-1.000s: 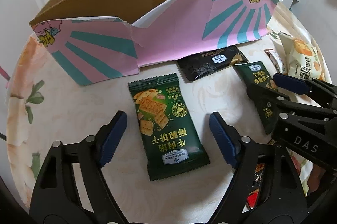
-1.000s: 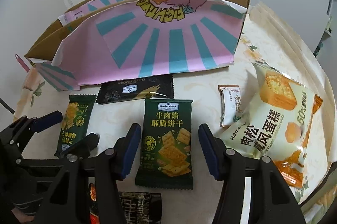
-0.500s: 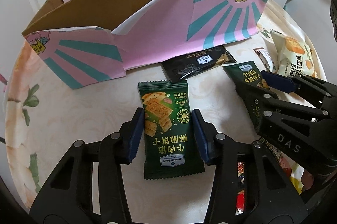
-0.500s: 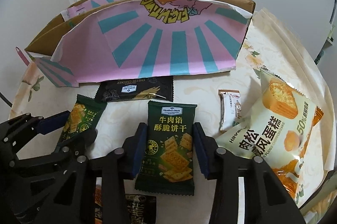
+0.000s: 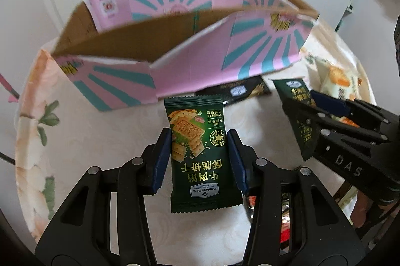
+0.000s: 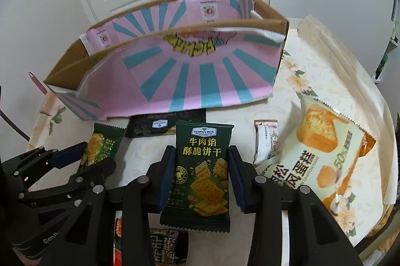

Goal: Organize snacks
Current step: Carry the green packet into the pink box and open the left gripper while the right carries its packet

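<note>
My left gripper (image 5: 199,149) is shut on a dark green cracker packet (image 5: 200,153) and holds it lifted above the table, in front of the pink and teal cardboard box (image 5: 190,66). My right gripper (image 6: 201,167) is shut on a second green cracker packet (image 6: 200,173), also lifted, facing the same box (image 6: 185,76). Each gripper shows in the other's view: the right one (image 5: 312,113) with its packet (image 5: 300,116), the left one (image 6: 97,153) with its packet (image 6: 100,148).
A black cracker packet (image 6: 165,124) lies at the foot of the box. A small white packet (image 6: 266,141) and a large yellow cake bag (image 6: 325,161) lie to the right. More dark and red packets (image 6: 165,246) lie near the table's front edge.
Both grippers closed from open onto their green packets and lifted them off the table. The open top of the box now shows more in both views.
</note>
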Demonstrator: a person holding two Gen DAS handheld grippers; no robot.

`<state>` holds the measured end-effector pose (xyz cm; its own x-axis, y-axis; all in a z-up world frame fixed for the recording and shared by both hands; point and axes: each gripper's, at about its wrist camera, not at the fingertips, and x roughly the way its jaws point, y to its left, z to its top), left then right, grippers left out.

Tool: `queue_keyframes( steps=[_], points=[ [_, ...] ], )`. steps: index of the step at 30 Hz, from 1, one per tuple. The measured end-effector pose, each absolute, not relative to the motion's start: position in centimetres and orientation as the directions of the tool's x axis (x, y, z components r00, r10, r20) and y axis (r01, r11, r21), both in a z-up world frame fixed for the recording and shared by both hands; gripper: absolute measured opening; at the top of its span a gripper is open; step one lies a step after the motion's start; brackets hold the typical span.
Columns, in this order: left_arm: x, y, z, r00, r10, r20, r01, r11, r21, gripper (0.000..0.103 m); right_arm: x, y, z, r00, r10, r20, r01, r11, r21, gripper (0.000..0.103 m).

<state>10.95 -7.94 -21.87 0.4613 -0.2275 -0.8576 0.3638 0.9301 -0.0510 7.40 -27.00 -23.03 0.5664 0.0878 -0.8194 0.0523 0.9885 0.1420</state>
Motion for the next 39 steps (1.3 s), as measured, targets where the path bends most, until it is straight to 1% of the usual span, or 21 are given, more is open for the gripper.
queue_keyframes(
  steps=[5,12,17,23,26,31,39],
  points=[
    [10.6,-7.9,-18.8,0.490,-0.234,-0.840,0.327,0.942,-0.071,0.041,7.4,-27.1,-21.1,0.582,0.107,-0.806,0.030,0.988,0.153,0.038],
    [10.2,-8.4,-14.1,0.554,-0.226,-0.801,0.280,0.957,-0.076,0.041,7.4,-28.3,-16.2,0.632,0.133,-0.764,-0.021,0.988,0.154,0.038],
    [11.1,-8.9,-11.1,0.598,-0.221,-0.770,0.243,0.966,-0.089,0.041,7.9,-29.7,-13.0,0.662,0.160,-0.732,-0.066,0.986,0.156,0.038],
    [13.4,-9.1,-8.7,0.631,-0.217,-0.745,0.218,0.971,-0.098,0.041,9.6,-30.8,-10.9,0.671,0.195,-0.715,-0.112,0.980,0.162,0.038],
    [15.0,-9.1,-8.3,0.631,-0.217,-0.745,0.219,0.971,-0.097,0.041,11.0,-31.0,-10.3,0.673,0.215,-0.708,-0.125,0.976,0.178,0.038],
    [18.3,-9.0,-8.5,0.609,-0.246,-0.754,0.228,0.965,-0.130,0.041,13.5,-30.8,-9.7,0.677,0.221,-0.702,-0.133,0.975,0.179,0.038],
    [24.5,-9.6,-10.3,0.539,-0.262,-0.801,0.266,0.955,-0.133,0.041,18.2,-30.8,-9.7,0.659,0.209,-0.722,-0.107,0.977,0.185,0.038]
  ],
)
